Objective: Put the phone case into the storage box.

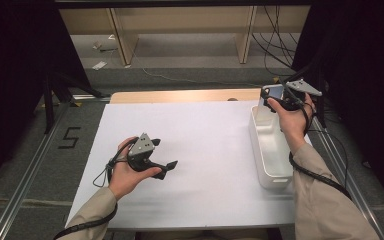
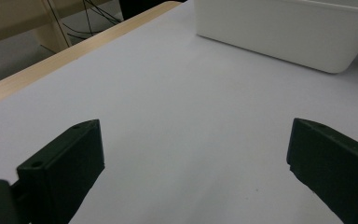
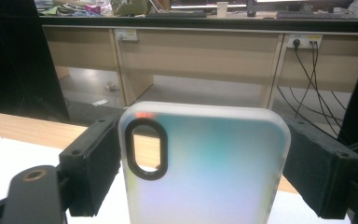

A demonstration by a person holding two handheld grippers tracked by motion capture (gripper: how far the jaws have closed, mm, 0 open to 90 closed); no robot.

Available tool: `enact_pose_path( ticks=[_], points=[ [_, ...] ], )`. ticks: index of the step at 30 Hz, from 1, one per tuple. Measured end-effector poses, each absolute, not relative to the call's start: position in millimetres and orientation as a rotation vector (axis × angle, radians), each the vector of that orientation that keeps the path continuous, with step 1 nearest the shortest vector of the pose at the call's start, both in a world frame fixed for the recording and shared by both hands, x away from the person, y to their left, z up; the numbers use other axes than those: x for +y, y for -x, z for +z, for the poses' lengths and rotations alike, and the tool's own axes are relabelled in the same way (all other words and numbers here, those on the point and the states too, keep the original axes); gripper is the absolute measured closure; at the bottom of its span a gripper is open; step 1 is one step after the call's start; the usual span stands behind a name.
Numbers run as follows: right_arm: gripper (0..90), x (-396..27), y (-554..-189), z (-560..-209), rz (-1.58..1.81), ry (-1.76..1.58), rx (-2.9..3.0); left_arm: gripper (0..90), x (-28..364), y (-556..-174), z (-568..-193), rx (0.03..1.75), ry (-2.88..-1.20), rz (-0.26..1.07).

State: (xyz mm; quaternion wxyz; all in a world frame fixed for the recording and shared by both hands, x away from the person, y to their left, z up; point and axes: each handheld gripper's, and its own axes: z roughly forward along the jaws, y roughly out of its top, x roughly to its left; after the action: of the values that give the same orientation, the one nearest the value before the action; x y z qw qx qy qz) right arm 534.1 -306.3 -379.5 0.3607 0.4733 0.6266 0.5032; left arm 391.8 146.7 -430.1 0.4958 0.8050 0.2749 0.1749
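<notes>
A white sheet (image 1: 200, 150) covered most of the table (image 1: 180, 96), whose pale wooden edge showed along the far side. Near the sheet's right edge stood a long white bin (image 1: 270, 150), open at the top, its side wall also visible in the left gripper view (image 2: 279, 32).

The person's left hand (image 1: 125, 175) rested low over the near left part of the sheet, holding the left gripper (image 1: 166, 168) with its jaws pointing right toward the bin. In the left gripper view the two black jaws stood wide apart with nothing between them, bare sheet beneath.

The right hand (image 1: 292, 122) was raised over the far end of the bin, holding the right gripper (image 1: 275, 95). Its jaws were closed against the two long sides of a phone case (image 3: 205, 168), a translucent, frosted shell with rounded corners and a black-rimmed oval camera opening near its upper left corner. The case stood upright between the jaws, lifted clear of the table, above the far end of the bin
</notes>
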Motion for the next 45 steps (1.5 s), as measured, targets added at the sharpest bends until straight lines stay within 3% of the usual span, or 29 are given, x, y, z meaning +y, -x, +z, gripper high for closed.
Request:
enact_pose_path(
  ticks=[45],
  points=[
    [18.3, -306, -545, -390, 1.262, -1.246, 1.632, 3.5, 147, -392, -430, 0.667, -1.949, 0.423]
  ],
)
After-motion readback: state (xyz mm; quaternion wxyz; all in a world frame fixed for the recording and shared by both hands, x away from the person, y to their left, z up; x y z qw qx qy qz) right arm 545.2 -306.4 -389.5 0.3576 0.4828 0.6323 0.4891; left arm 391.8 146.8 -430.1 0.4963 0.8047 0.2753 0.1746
